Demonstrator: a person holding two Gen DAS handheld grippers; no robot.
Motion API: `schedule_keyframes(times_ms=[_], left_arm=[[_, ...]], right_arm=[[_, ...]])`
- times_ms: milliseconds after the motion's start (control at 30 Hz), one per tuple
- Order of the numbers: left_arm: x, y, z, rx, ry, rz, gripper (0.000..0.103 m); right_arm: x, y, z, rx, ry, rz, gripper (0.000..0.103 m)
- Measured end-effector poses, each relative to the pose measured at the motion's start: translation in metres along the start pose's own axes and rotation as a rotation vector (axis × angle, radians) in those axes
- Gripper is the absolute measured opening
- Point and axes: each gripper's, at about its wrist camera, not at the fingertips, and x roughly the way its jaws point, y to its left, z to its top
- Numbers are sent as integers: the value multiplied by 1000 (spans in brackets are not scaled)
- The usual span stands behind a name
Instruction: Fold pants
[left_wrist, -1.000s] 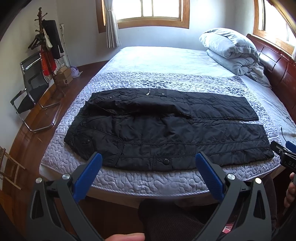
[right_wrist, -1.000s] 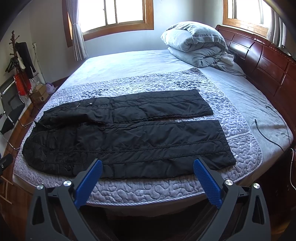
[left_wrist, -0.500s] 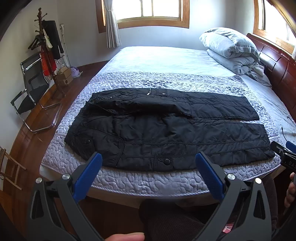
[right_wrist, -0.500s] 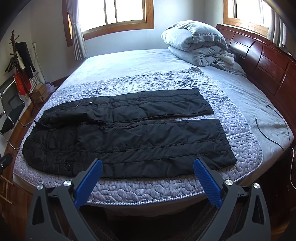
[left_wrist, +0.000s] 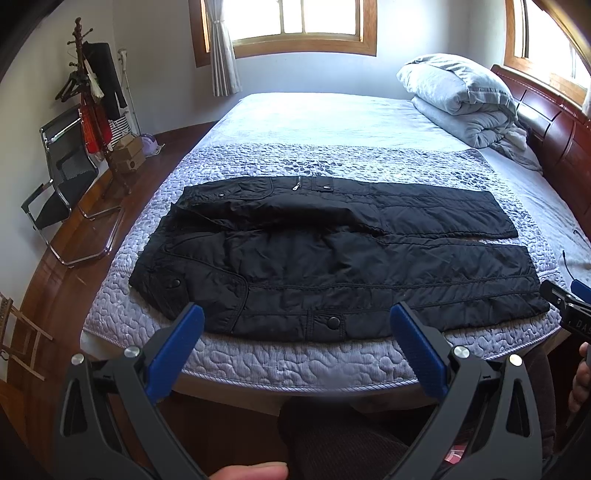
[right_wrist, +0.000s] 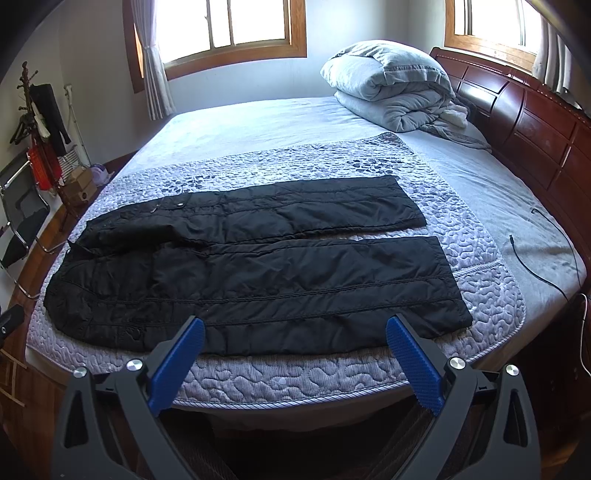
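The pants (left_wrist: 332, 254) are lying flat on the quilt (left_wrist: 332, 354) of the bed (left_wrist: 325, 118), just ahead of both grippers, waist to the left and legs running to the right. The two legs are lying side by side, the far one a little apart from the near one toward the cuffs. A snap (left_wrist: 333, 322) on the near hem is sitting straight ahead of the left gripper (left_wrist: 295, 332), between its blue pads (left_wrist: 177, 343).

The left gripper is hanging released, jaws spread wide and holding nothing, just short of the bed edge and above the near hem of the pants. The right gripper (right_wrist: 293, 341) is also standing released and holding nothing, its pads (right_wrist: 413, 365) framing the near leg's lower edge. From the left wrist view, a tip of the right gripper is showing at the far right, near the cuff.

Far ahead and to the right of the grippers, a folded duvet (right_wrist: 388, 88) is resting against the headboard (right_wrist: 535, 125). A thin cable (right_wrist: 535, 266) is lying on the sheet to the right of the cuffs. Off to the left, a chair (left_wrist: 62, 195) and a coat rack (left_wrist: 88, 85) are standing on the floor.
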Motion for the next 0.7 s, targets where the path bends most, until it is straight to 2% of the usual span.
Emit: schedule_keyframes(times_ms=[700], left_arm=[[5,-3,4,16,5,8,100]], right_arm=[[9,0,0,-2,21,-4,100]])
